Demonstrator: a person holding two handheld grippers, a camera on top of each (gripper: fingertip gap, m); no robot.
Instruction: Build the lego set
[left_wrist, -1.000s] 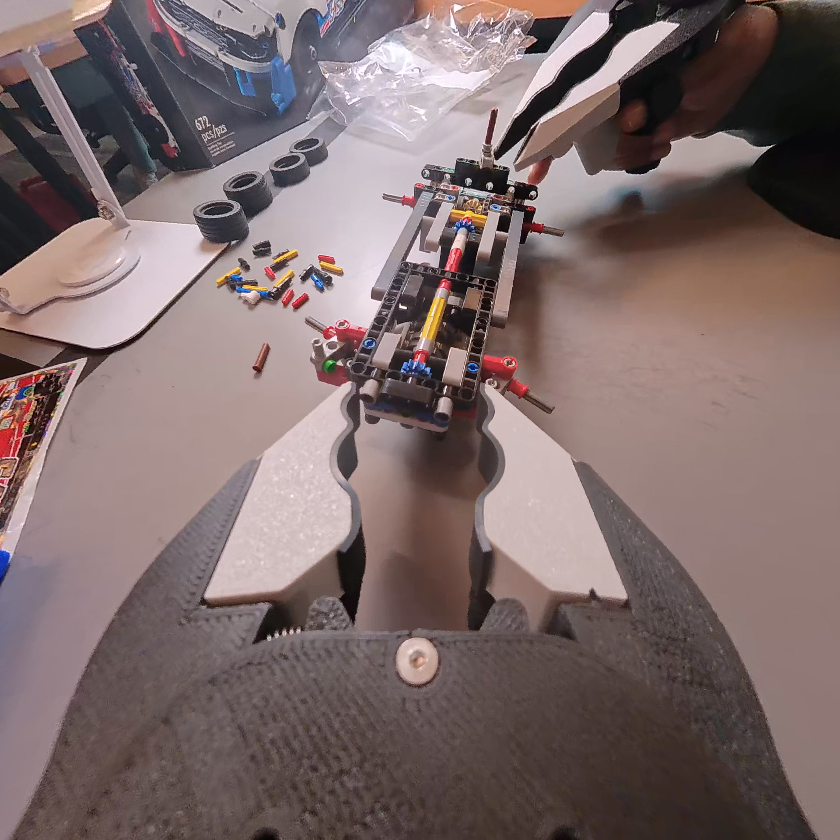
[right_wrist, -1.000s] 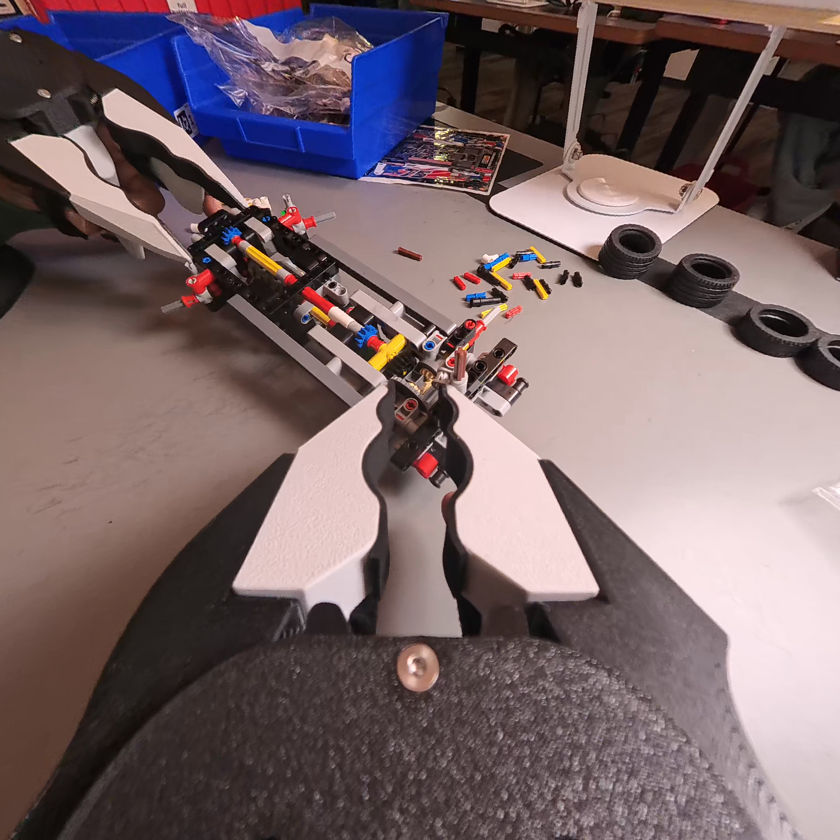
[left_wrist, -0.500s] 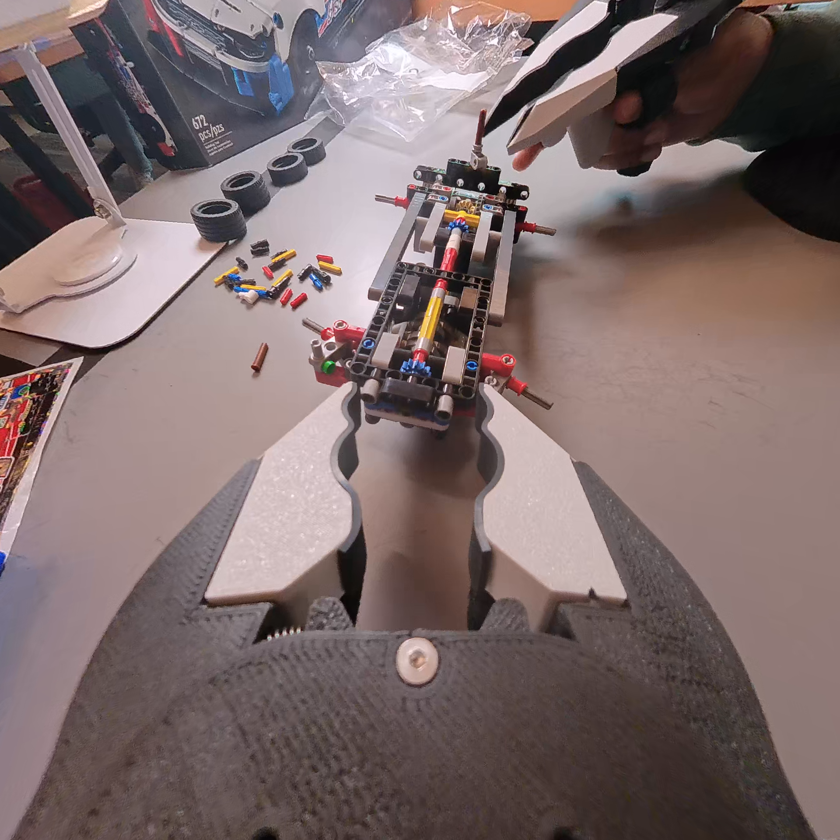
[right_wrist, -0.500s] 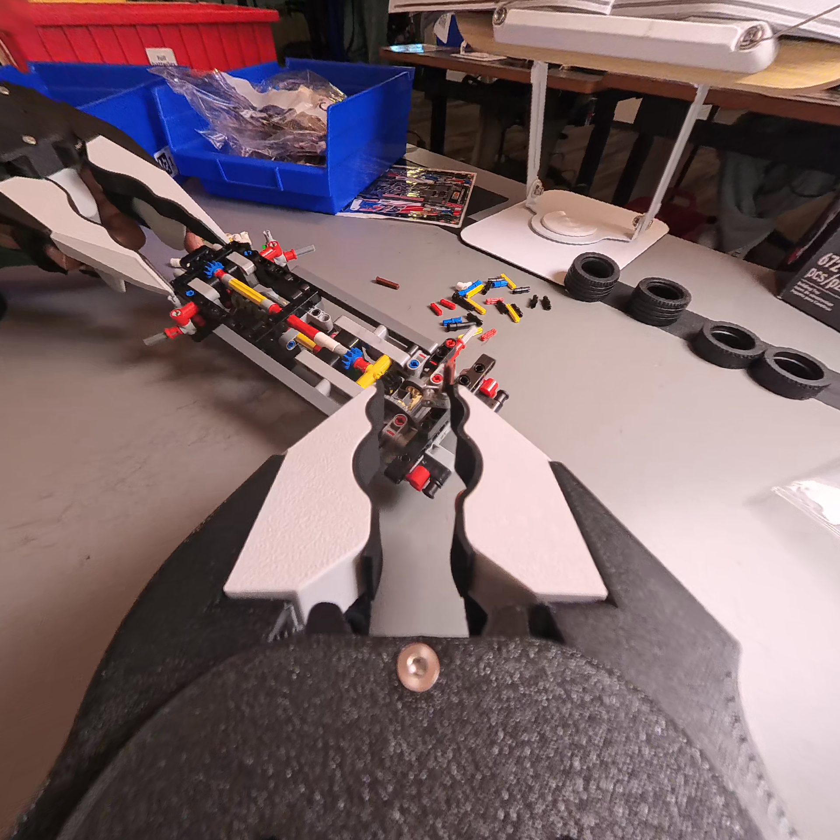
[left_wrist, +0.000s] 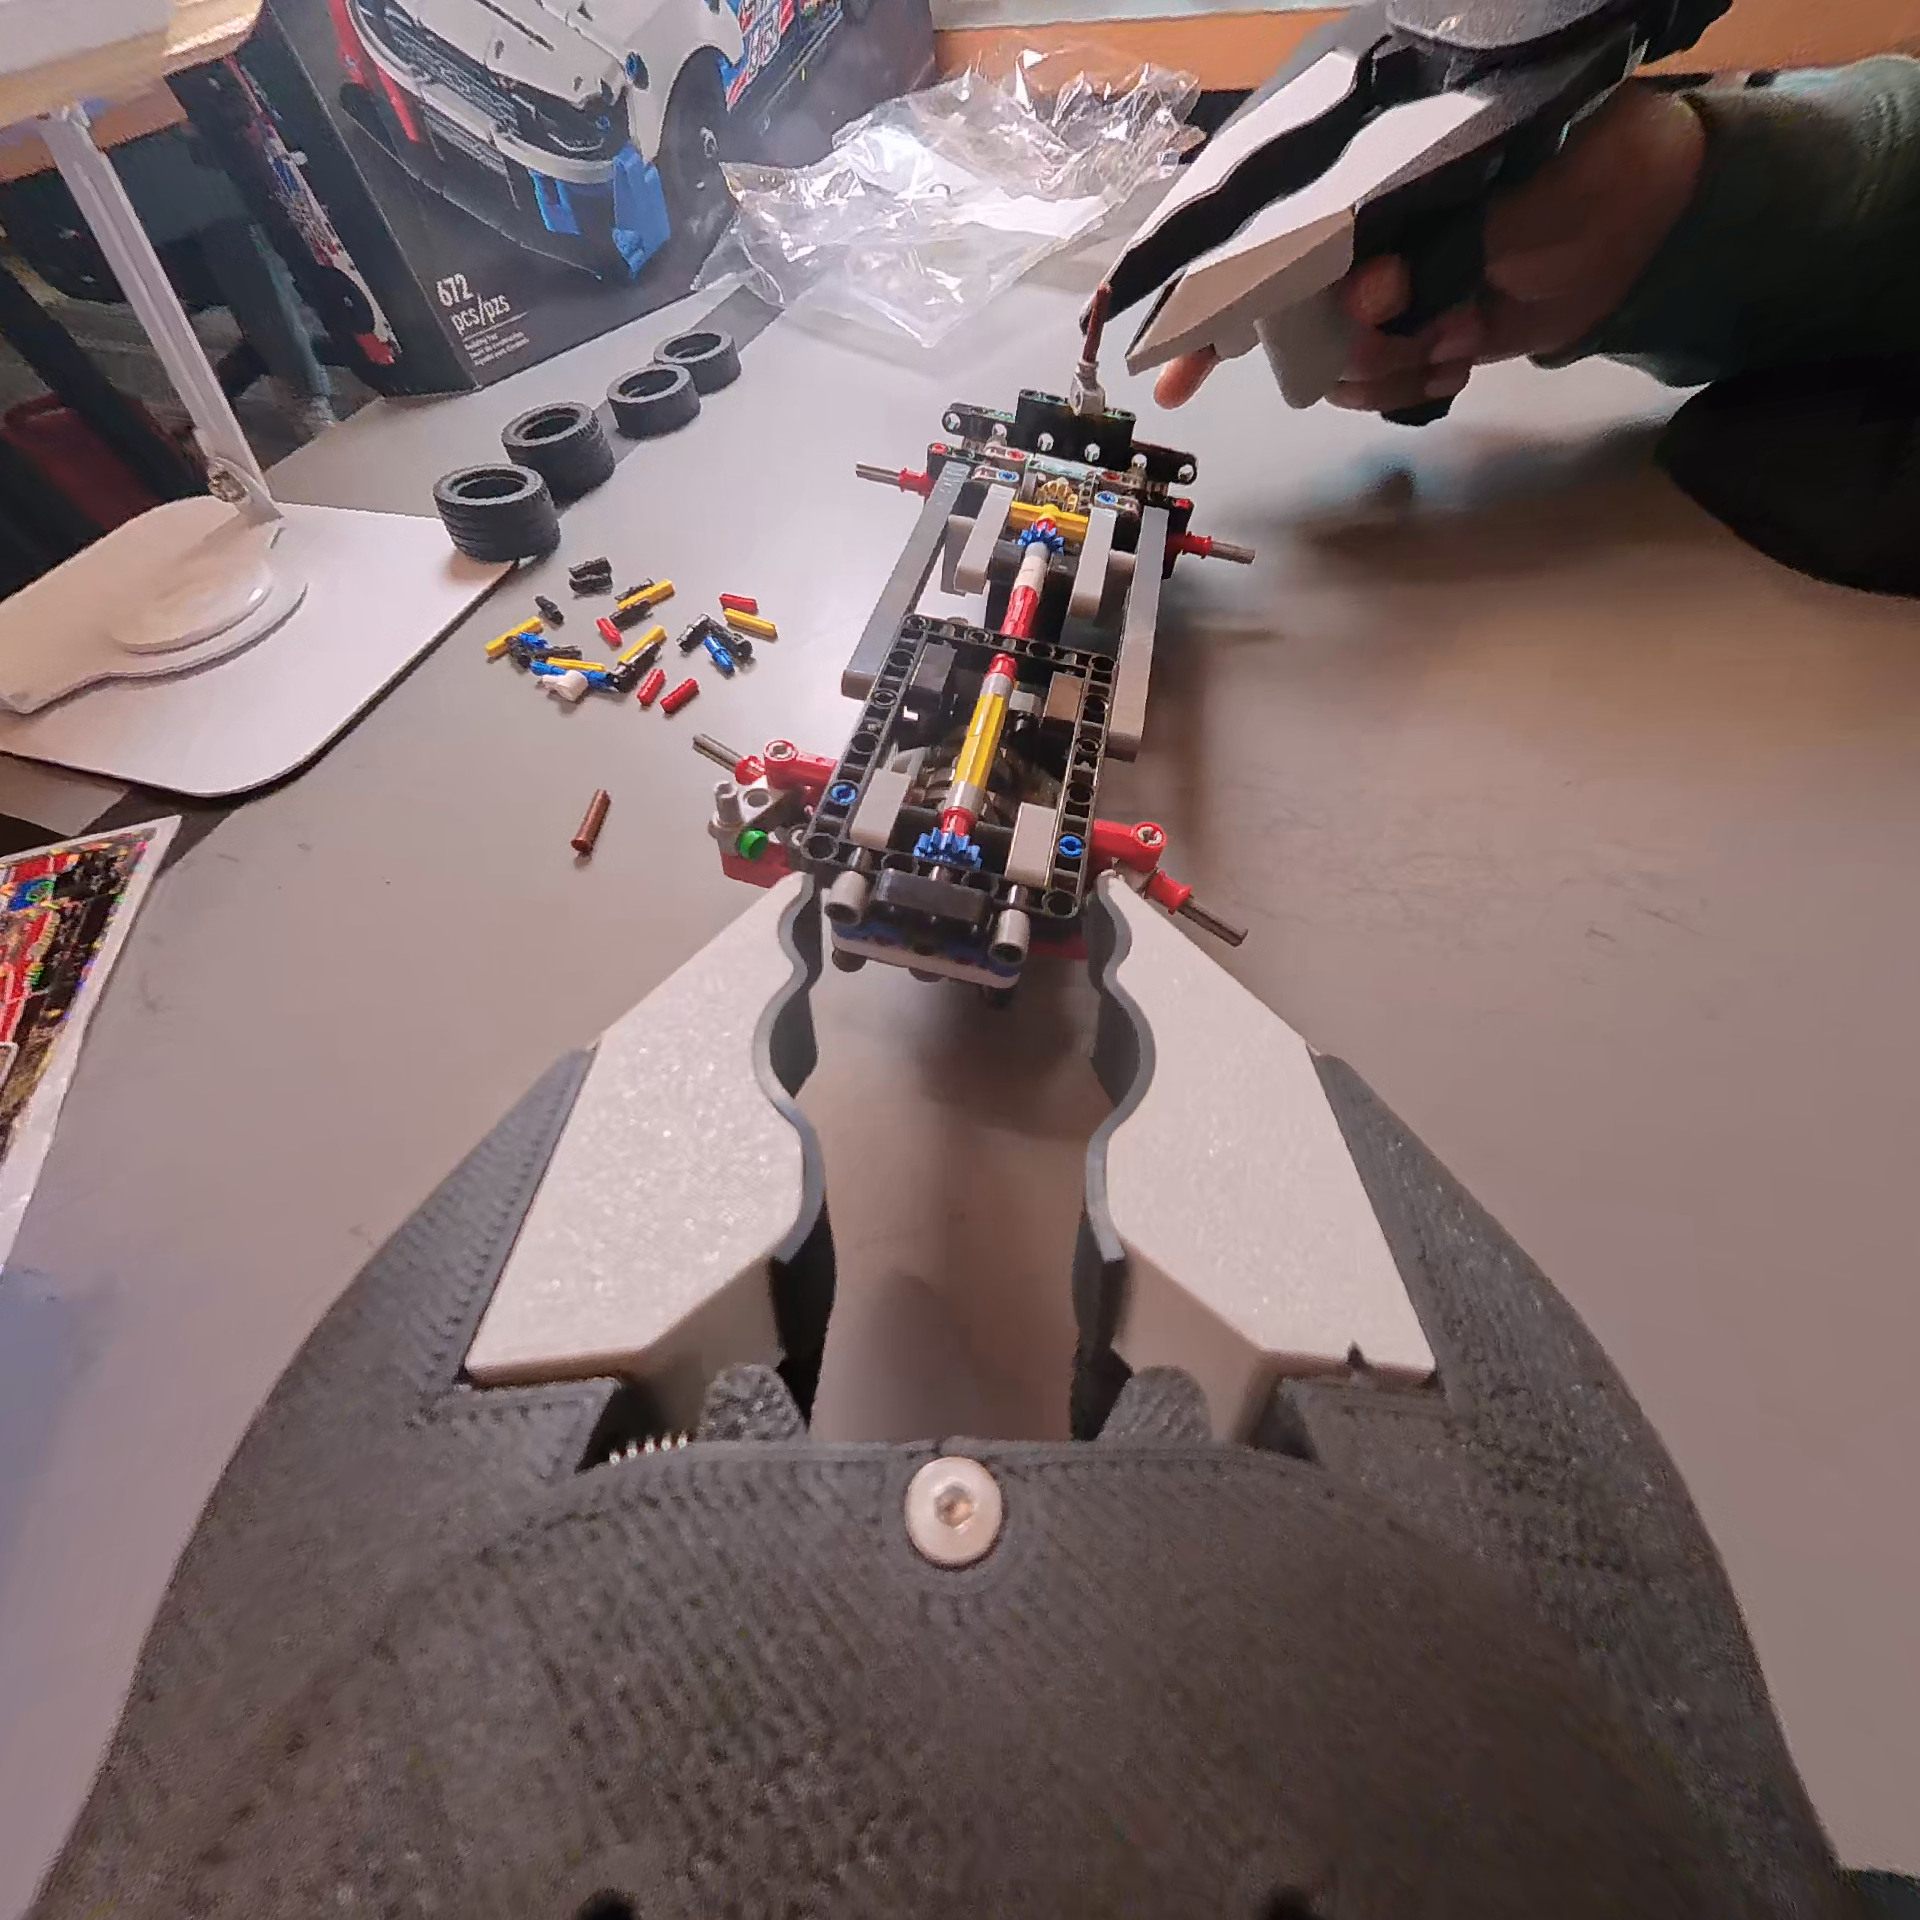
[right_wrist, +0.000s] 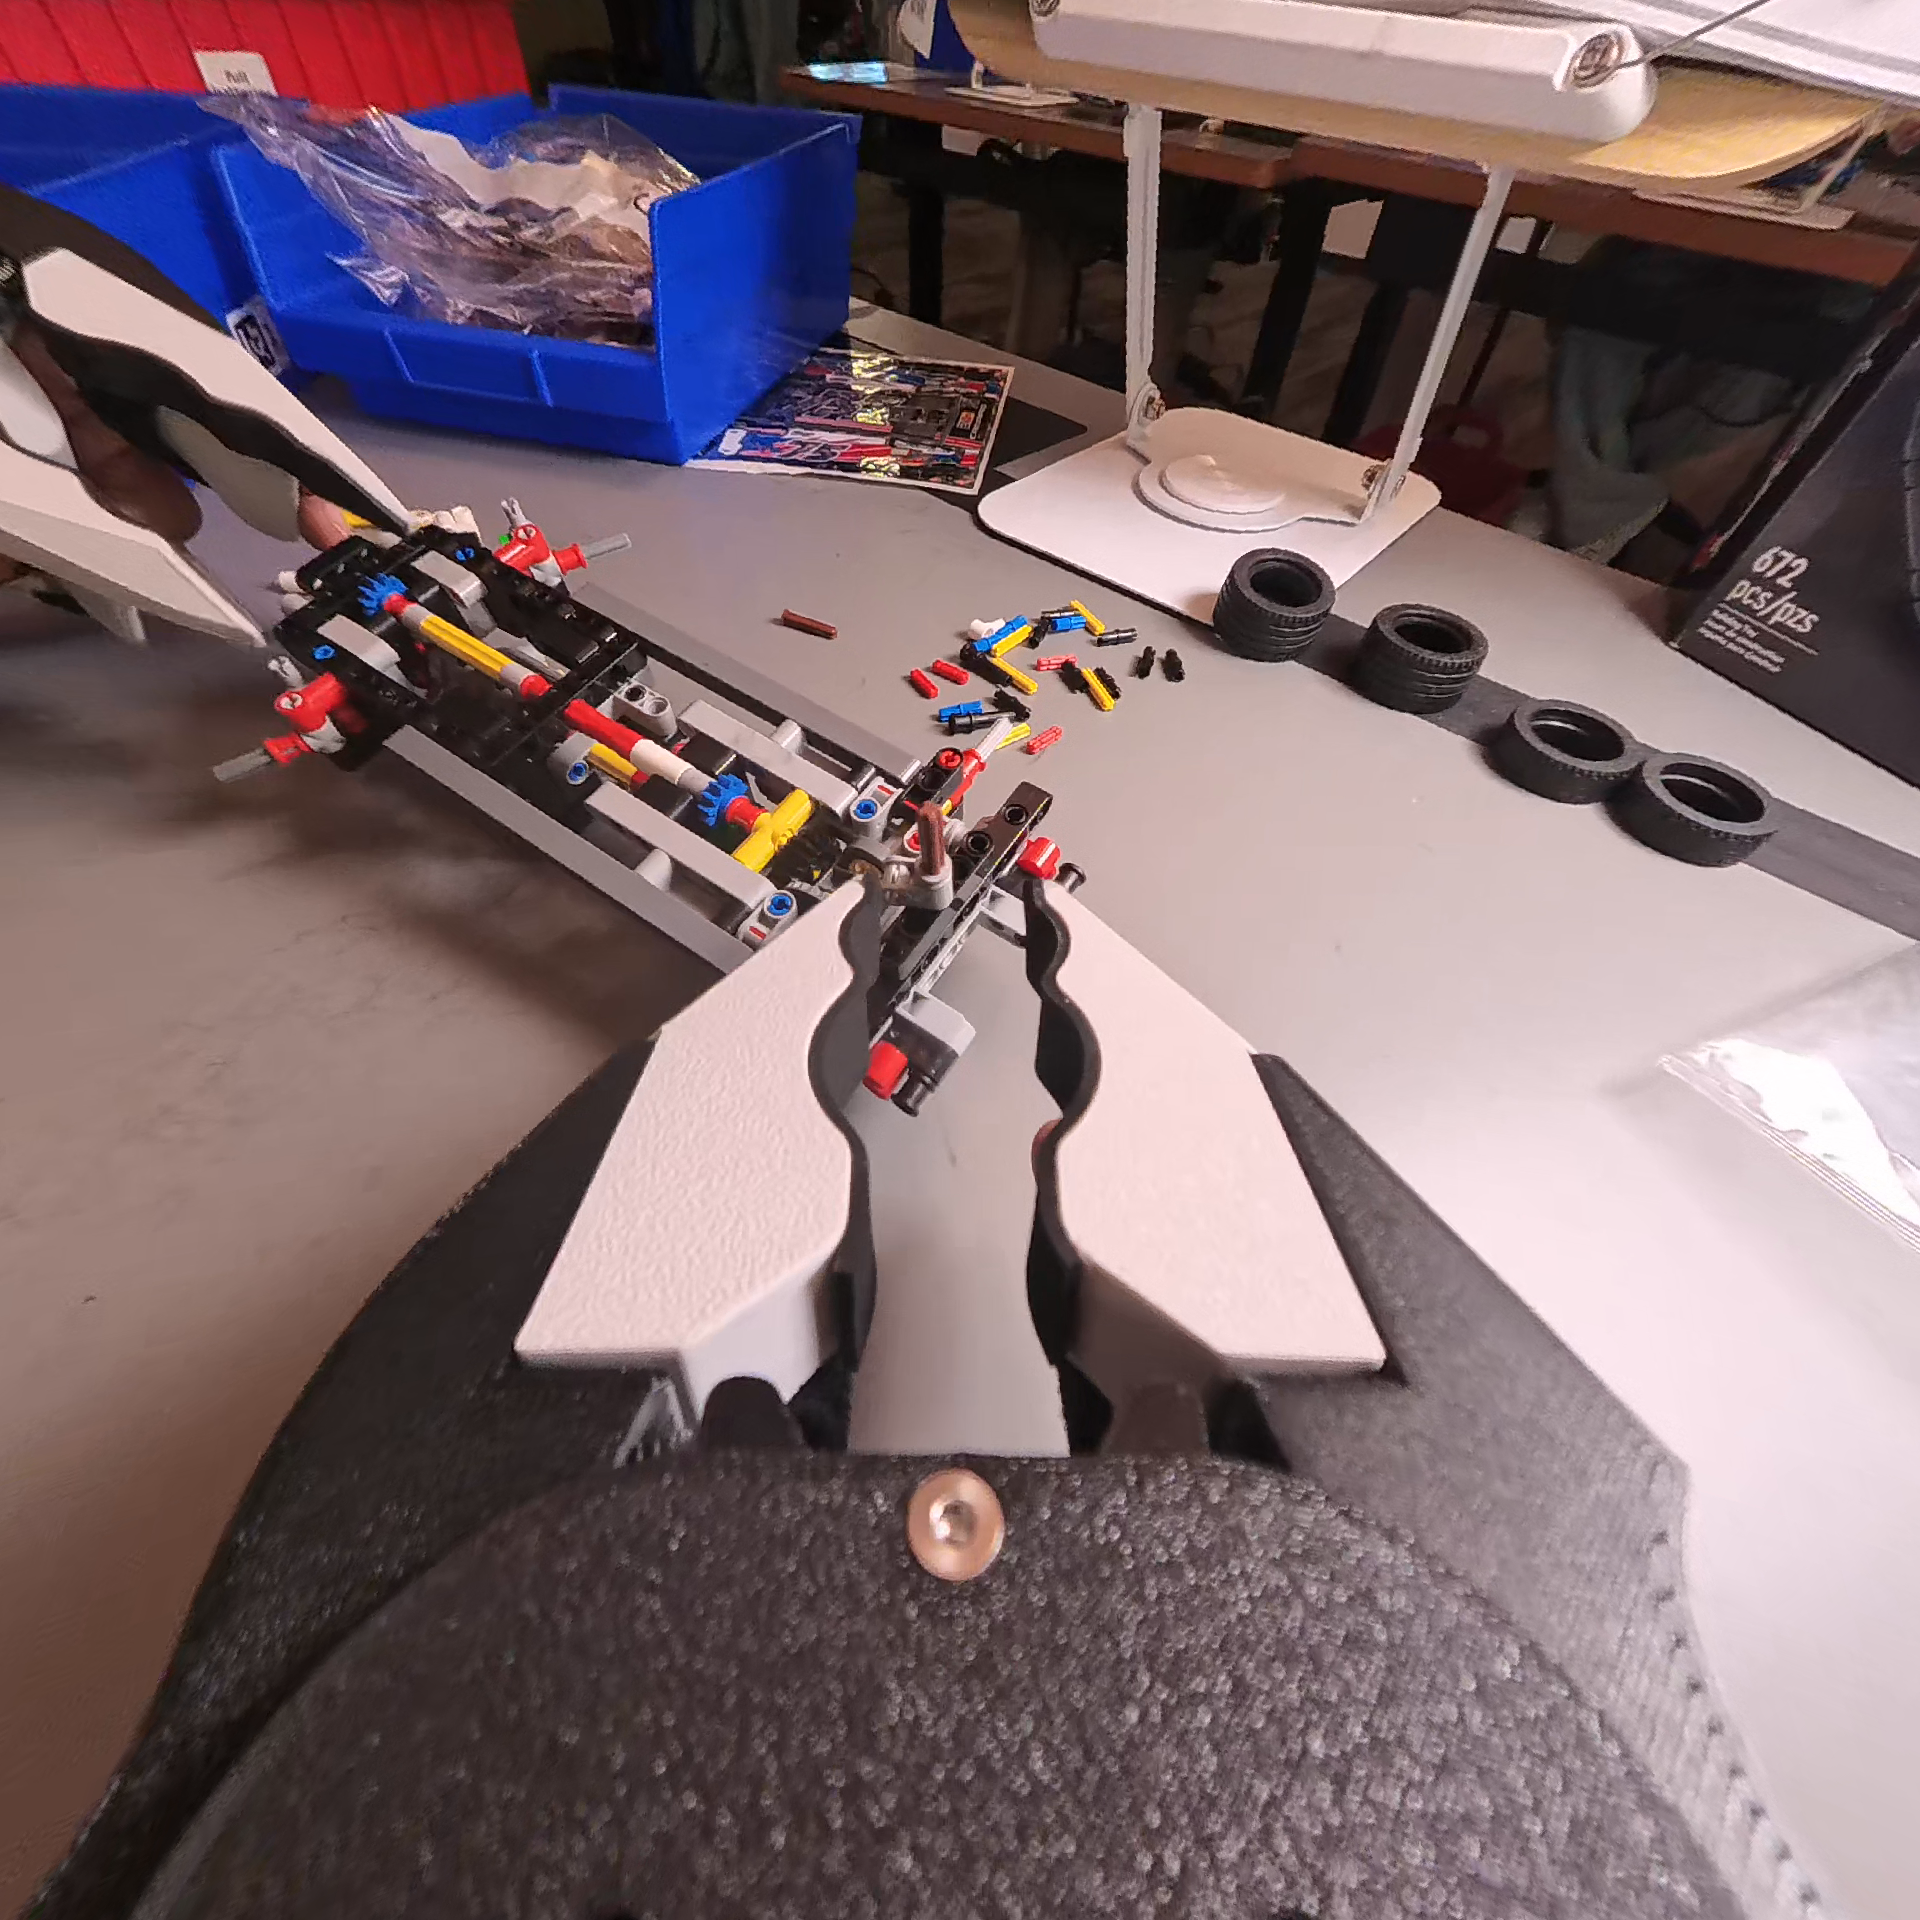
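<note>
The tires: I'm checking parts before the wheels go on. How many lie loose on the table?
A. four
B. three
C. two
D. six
A: four black tires sit in a row on the table beside the lamp base, none mounted on the chassis.

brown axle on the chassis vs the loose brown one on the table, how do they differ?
The mounted brown axle stands nearly upright in a grey connector at the chassis end; the loose brown axle lies flat on the table, attached to nothing. Both are short brown rods.
</note>
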